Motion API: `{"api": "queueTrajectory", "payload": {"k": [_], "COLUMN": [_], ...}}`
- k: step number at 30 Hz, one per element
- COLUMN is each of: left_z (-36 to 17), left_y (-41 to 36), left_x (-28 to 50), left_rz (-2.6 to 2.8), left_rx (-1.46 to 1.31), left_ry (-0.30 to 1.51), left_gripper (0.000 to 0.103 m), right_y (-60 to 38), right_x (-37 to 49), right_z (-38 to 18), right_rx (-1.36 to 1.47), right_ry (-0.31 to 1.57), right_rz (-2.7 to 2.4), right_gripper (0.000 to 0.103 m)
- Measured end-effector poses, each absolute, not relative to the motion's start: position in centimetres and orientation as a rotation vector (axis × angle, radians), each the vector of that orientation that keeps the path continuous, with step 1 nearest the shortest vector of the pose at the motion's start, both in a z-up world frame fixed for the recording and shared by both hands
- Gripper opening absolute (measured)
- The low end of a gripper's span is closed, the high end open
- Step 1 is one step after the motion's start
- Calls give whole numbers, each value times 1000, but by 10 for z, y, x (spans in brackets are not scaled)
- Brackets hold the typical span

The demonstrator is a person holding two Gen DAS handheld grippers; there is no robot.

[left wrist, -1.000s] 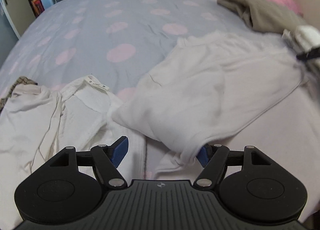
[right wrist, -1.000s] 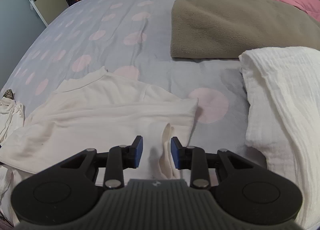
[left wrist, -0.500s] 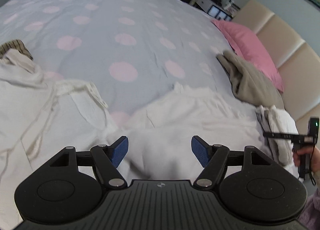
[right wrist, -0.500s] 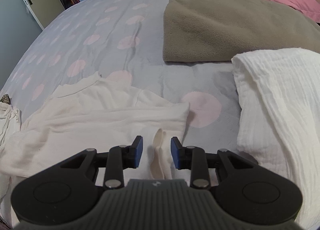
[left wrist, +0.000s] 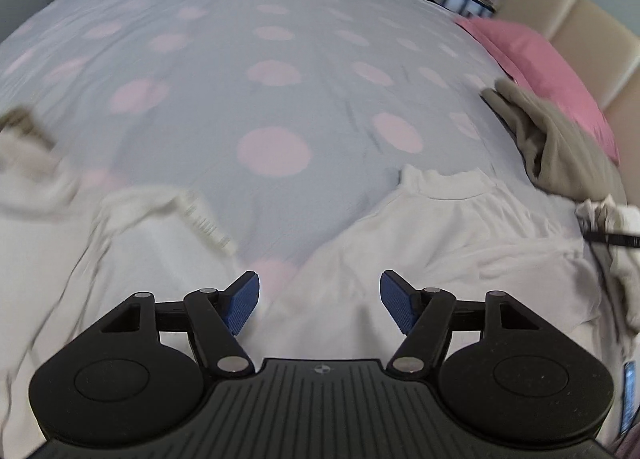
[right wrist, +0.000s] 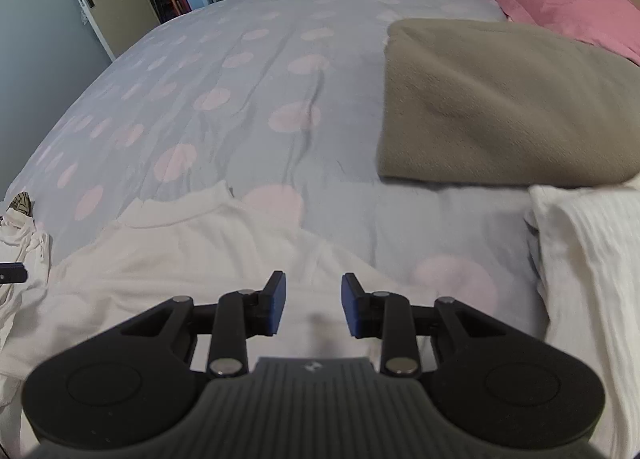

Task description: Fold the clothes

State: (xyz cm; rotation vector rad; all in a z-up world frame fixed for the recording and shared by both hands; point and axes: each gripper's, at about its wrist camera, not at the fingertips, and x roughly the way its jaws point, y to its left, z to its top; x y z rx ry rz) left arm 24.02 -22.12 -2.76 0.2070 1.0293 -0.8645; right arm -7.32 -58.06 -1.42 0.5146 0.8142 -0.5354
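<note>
Through my left wrist camera, my left gripper [left wrist: 319, 307] stands with its blue pads spread wide and nothing between them, hovering over the near hem of the white ribbed knit top [left wrist: 448, 243]. That top lies spread flat on the grey bedspread with pink dots [left wrist: 272, 99], collar pointing away from me. A blurred heap of crumpled white garments [left wrist: 60, 227] sits to its left, and a taupe fleece cloth [left wrist: 560, 147] beyond it to the right.

Through my right wrist camera, my right gripper [right wrist: 312, 309] is also released, pads parted and empty over the same top [right wrist: 180, 255]. A folded taupe fleece [right wrist: 500, 115] and a folded white crinkled muslin [right wrist: 592, 259] lie to the right.

I judge this the laying-out stage: the soft, limp knit lies smooth, so next I would pinch an edge or sleeve and carry it inward.
</note>
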Motion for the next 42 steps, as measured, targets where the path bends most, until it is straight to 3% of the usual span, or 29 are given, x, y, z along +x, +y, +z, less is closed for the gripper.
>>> {"api": "queueTrajectory", "payload": {"k": [8, 14, 18, 21, 23, 25, 37, 42], "left_z": [-51, -68, -71, -70, -70, -68, -35, -56], "left_y": [-253, -272, -277, -278, -280, -282, -314, -326], "left_x": [248, 253, 256, 257, 257, 257, 260, 259], "left_rz": [-931, -988, -1013, -1024, -1022, -1008, -905, -869], "left_rx": [301, 363, 377, 380, 392, 398, 444, 535], "left_ry": [1026, 1029, 1024, 1017, 1014, 1000, 779, 821], "left_gripper": [64, 48, 22, 11, 10, 8, 6, 9], "right_y": [-593, -598, -599, -594, -589, -588, -589, -592], "right_x": [-24, 15, 36, 52, 58, 59, 53, 54], "right_z": [-33, -55, -65, -74, -75, -74, -46, -60], "right_rx": [464, 420, 449, 464, 434, 412, 325, 350], "right_ry": [812, 811, 794, 796, 813, 822, 745, 795], "right_rz": [-436, -350, -326, -297, -295, -305, -389, -369], "right_gripper": [34, 34, 34, 34, 15, 8, 6, 7]}}
